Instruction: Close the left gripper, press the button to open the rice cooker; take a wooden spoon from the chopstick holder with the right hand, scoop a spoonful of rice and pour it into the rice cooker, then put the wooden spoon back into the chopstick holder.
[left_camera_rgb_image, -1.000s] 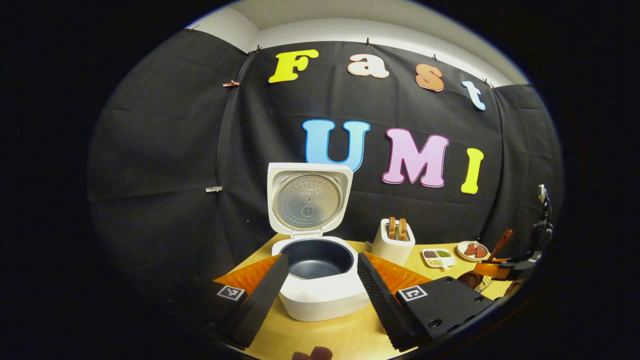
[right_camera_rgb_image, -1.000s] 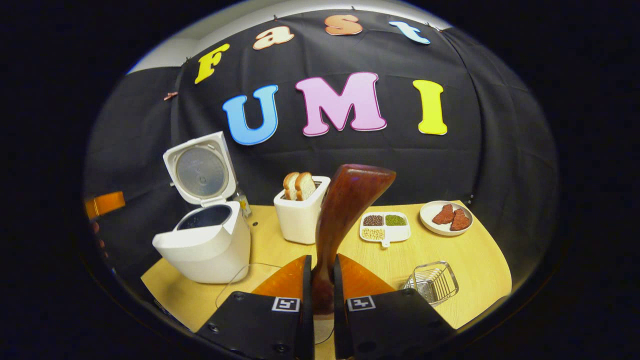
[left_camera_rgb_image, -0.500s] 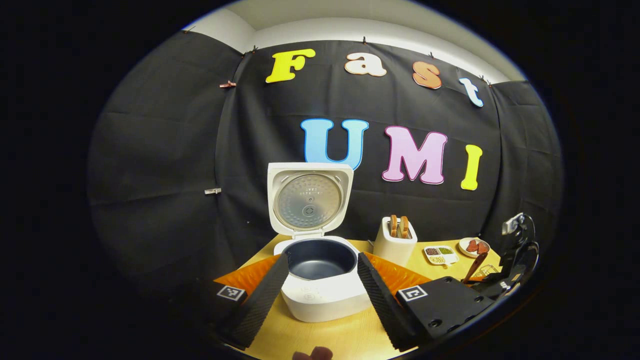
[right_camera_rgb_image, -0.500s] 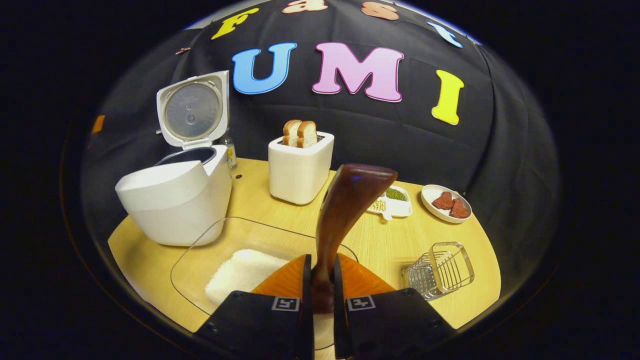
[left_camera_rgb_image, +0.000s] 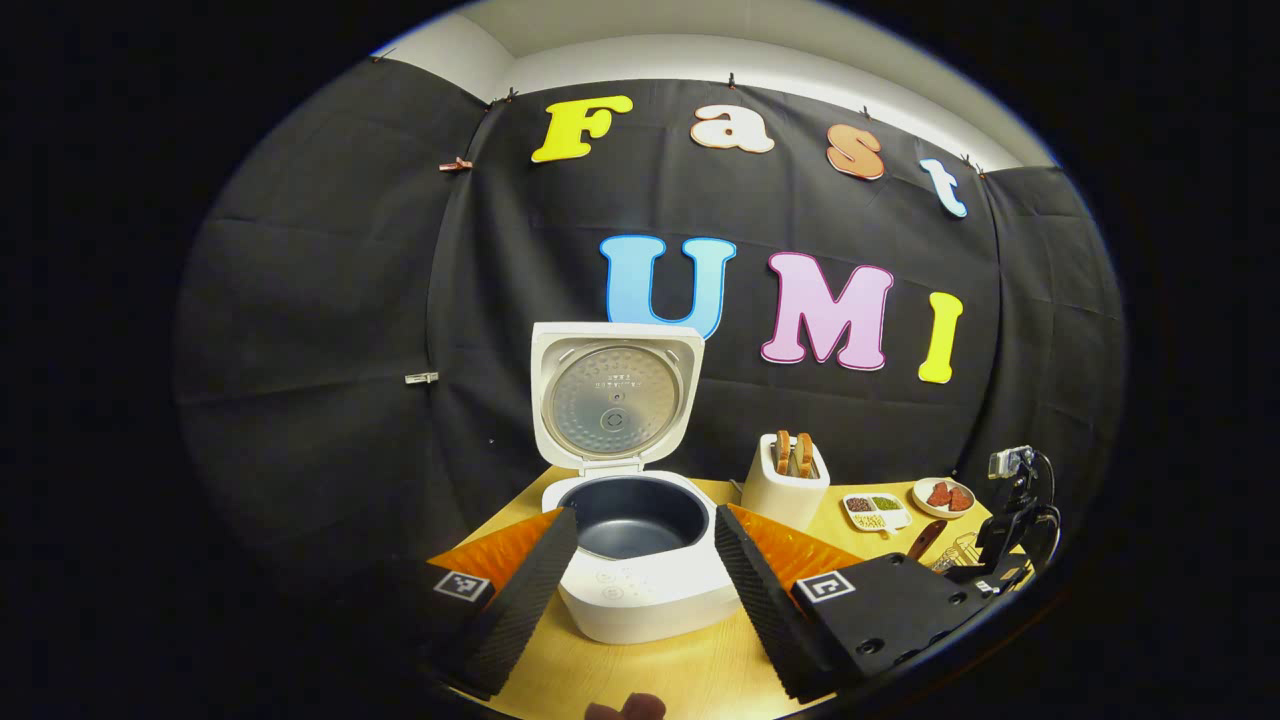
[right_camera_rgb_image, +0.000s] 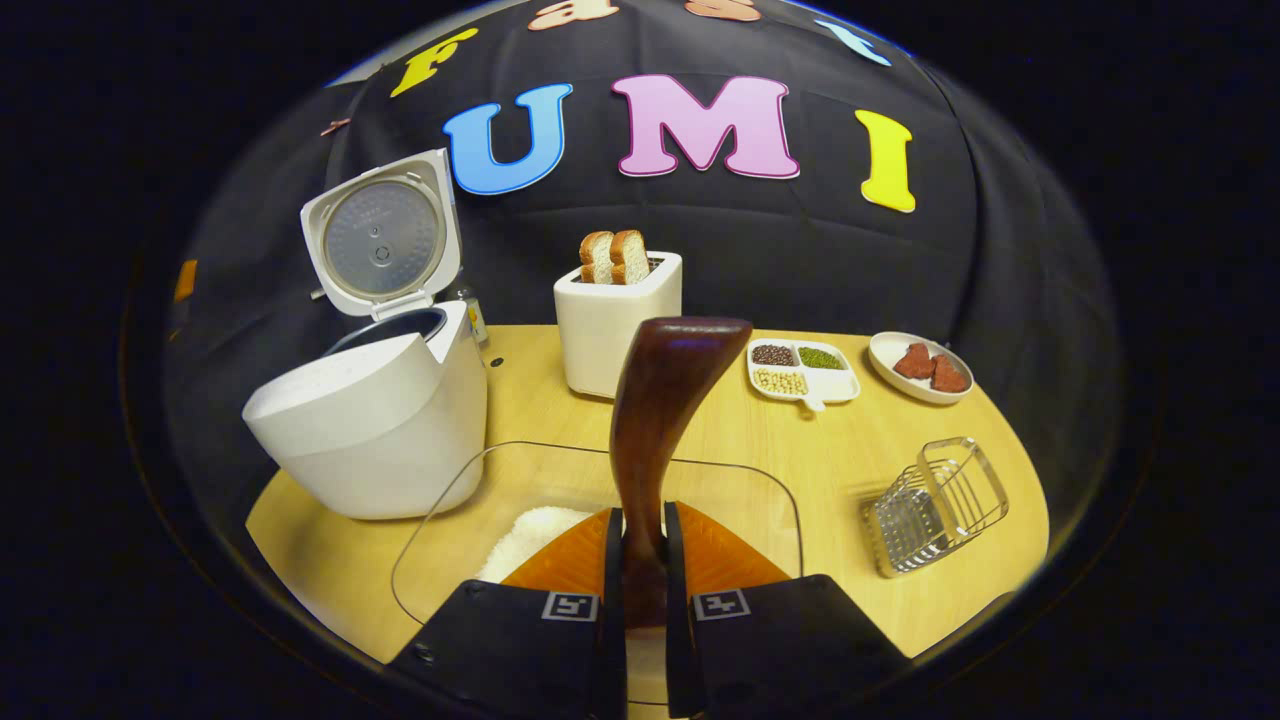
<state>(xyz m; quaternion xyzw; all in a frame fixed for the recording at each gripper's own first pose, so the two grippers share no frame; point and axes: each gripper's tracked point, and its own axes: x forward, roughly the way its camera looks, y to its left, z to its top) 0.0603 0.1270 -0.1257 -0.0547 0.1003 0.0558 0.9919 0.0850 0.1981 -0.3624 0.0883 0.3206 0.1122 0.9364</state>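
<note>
The rice cooker (right_camera_rgb_image: 375, 440) serves as the landmark: it sits at the left of the bench (right_camera_rgb_image: 850, 440) with its lid (right_camera_rgb_image: 380, 235) swung fully upright, so the button step looks done and the dark inner pot (left_camera_rgb_image: 640, 515) is exposed for pouring. The left gripper (left_camera_rgb_image: 640, 590) hangs just in front of the cooker, its jaws spread wide and holding nothing, framing the pot without touching it; it seems parked there to stay clear of the spoon's path.

Right of the cooker and nearer the viewer, a clear tray (right_camera_rgb_image: 600, 500) lies on the bench with a heap of white rice (right_camera_rgb_image: 530, 530) inside. The right gripper (right_camera_rgb_image: 640, 570) hovers above that tray, its jaws pinched tight on the handle of the wooden spoon (right_camera_rgb_image: 660, 420), whose bowl points forward and up, apart from the rice. That pose suits a downward dip into the heap, so scooping appears to be the step in hand.

Behind the tray, to the cooker's right, stands a white toaster (right_camera_rgb_image: 618, 320) with two bread slices. Further right lie a divided dish of beans (right_camera_rgb_image: 803, 368) and a small plate (right_camera_rgb_image: 920, 365). Well right of the cooker, the wire chopstick holder (right_camera_rgb_image: 935, 505) waits empty for the spoon's return.
</note>
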